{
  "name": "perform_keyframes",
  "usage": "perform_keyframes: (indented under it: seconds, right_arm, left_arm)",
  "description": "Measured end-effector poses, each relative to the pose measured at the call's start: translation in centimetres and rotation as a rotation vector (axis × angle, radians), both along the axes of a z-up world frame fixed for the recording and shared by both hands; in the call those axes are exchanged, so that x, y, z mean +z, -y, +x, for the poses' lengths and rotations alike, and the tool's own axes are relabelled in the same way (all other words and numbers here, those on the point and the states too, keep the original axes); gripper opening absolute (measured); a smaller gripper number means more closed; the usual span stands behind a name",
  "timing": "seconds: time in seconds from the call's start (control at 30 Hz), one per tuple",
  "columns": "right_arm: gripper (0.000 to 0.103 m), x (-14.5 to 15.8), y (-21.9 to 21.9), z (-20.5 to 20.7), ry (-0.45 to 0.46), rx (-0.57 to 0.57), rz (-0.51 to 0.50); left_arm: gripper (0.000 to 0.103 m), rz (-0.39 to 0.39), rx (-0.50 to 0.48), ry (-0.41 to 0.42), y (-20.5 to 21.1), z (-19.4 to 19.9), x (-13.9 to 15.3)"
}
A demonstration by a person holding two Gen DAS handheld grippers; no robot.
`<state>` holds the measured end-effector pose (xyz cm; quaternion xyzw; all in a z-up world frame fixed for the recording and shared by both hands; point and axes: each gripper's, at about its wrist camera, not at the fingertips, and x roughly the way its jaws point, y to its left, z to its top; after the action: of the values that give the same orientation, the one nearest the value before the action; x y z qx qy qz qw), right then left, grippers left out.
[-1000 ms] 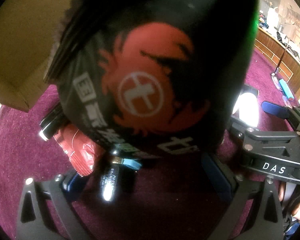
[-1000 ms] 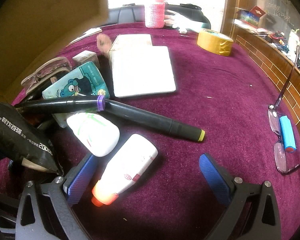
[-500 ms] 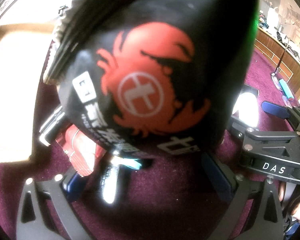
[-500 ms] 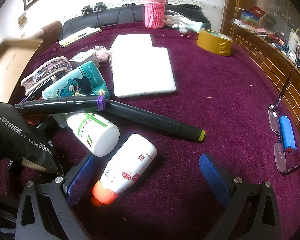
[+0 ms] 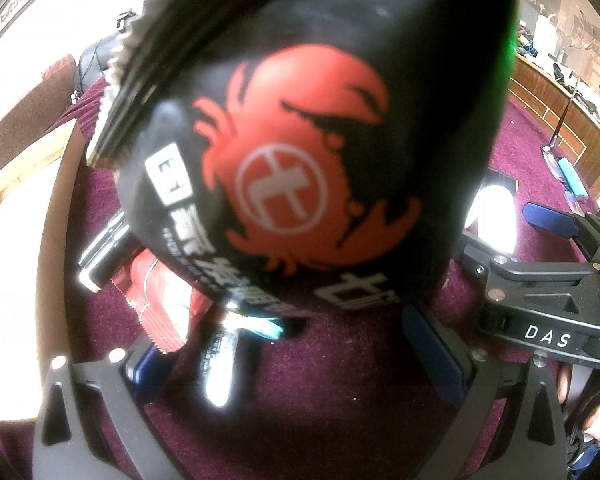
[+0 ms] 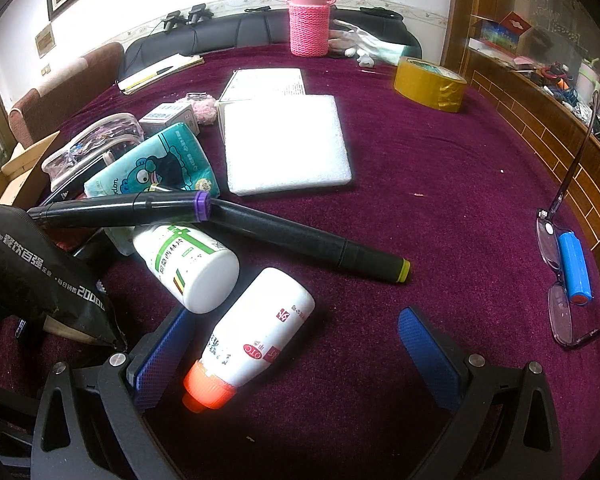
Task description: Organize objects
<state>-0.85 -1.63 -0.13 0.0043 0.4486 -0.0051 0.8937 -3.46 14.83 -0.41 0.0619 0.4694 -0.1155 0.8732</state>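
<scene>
My left tool [image 5: 300, 344] was clamped on a black foil pouch [image 5: 312, 128], its blue pads pressed against the pouch's lower end, so the bag stood lifted above the bench [image 5: 340, 380] and filled most of the left view. The pouch bore a red crab with a white circled character in its middle, and white Chinese writing below that was too blurred to read; its long axis ran up and away from me, the serrated sealed edge tilted toward the upper left. From the right view the same pouch [image 6: 40, 272] showed white print ending in "20000". My right tool [image 6: 296, 356] stood apart, pads wide, hovering low over the purple felt, clamped on nothing. Between its pads lay a white plastic bottle [image 6: 256, 332] with an orange cap pointing toward me and a red "OTC" mark. Just beside it lay a second white bottle [image 6: 188, 264] with green label print, its flat base facing me. Two black markers crossed above them: one [image 6: 120, 210] with a purple band, one [image 6: 312, 244] with a yellow-green end pointing right. A teal tissue pack [image 6: 156, 164] printed with a cartoon lay behind, beside a white foam slab [image 6: 284, 144]. Far right, a blue battery [image 6: 576, 268] rested on spectacles [image 6: 560, 312].
</scene>
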Motion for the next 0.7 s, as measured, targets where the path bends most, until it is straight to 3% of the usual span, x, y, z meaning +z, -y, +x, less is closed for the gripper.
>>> perform_keyframes:
  seconds: [0.5, 0.7]
  right_arm:
    - [0.103, 0.0, 0.2, -0.1, -0.003, 0.018, 0.01]
    - [0.103, 0.4, 2.0, -0.5, 0.008, 0.019, 0.117]
  left_arm:
    - [0.103, -0.001, 0.0, 0.001, 0.0, 0.0, 0.0]
    - [0.103, -0.001, 0.018, 0.001, 0.1, 0.2, -0.1]
